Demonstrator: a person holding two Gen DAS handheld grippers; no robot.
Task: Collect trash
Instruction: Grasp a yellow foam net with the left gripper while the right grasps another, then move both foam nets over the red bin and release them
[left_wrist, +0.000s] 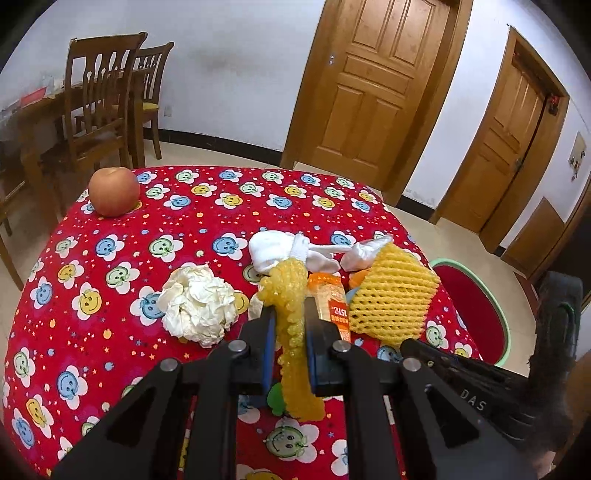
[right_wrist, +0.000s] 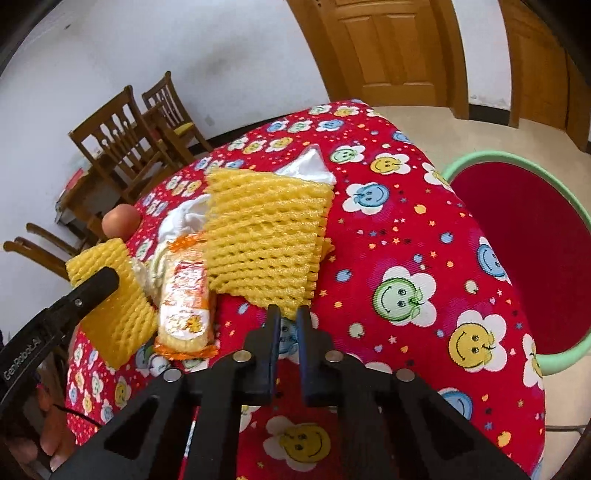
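Left hand-held gripper (left_wrist: 290, 325) clamped on foam fruit net (left_wrist: 291, 332). Right hand-held gripper (right_wrist: 289, 317) pinched on near edge of second foam net (right_wrist: 266, 240), lying at 12 o'clock on counter (right_wrist: 424, 240); basin (right_wrist: 517, 240) at 2 o'clock.

Spongy yellow foam net (right_wrist: 264, 236), crumpled matt paper tissue (left_wrist: 197, 304) and a glossy plastic snack wrapper (right_wrist: 184, 306) lie on ribbed red cloth (right_wrist: 369, 236); varnished wooden doors (left_wrist: 369, 81) gleam.

Round table (left_wrist: 110, 295) under red smiley-flower cloth, carrying an apple (left_wrist: 113, 191), crumpled white tissue (left_wrist: 197, 306), white socks (left_wrist: 291, 253), orange snack wrapper (right_wrist: 184, 306) and a flat yellow foam net (right_wrist: 264, 243).
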